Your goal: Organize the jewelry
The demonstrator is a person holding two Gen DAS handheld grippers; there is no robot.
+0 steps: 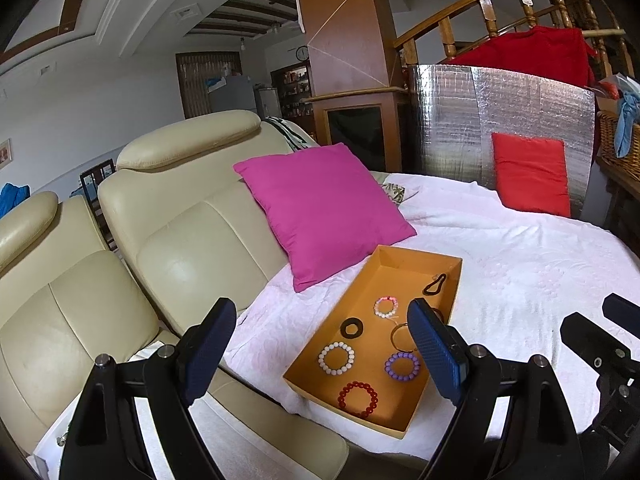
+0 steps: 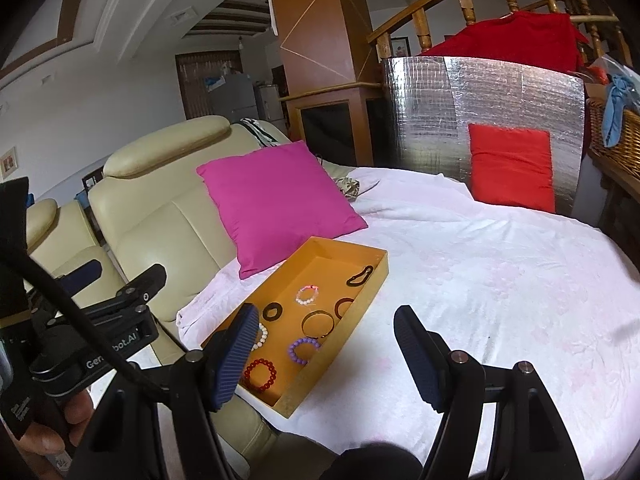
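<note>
Jewelry is lying loose inside a shallow orange cardboard tray (image 1: 454, 264) that is sitting on a white textured blanket (image 1: 520, 264), just in front of a magenta square cushion (image 1: 320, 208) leaning against a cream leather sofa (image 1: 180, 220). In the tray are lying a red beaded bracelet (image 1: 357, 398), a white beaded bracelet (image 1: 336, 357), a purple beaded bracelet (image 1: 402, 366), a black ring-shaped band (image 1: 351, 327), a small pink-and-white beaded bracelet (image 1: 387, 306), a thin gold bangle (image 2: 318, 323) and a black loop (image 1: 435, 284). The left gripper (image 1: 320, 352) is hovering over the tray's near end, jaws spread wide, gripping nothing. The right gripper (image 2: 324, 348) is hanging beside the tray's right wall, jaws likewise apart and empty. A red cushion (image 1: 532, 178) is propped against a silver foil panel (image 1: 480, 116).
</note>
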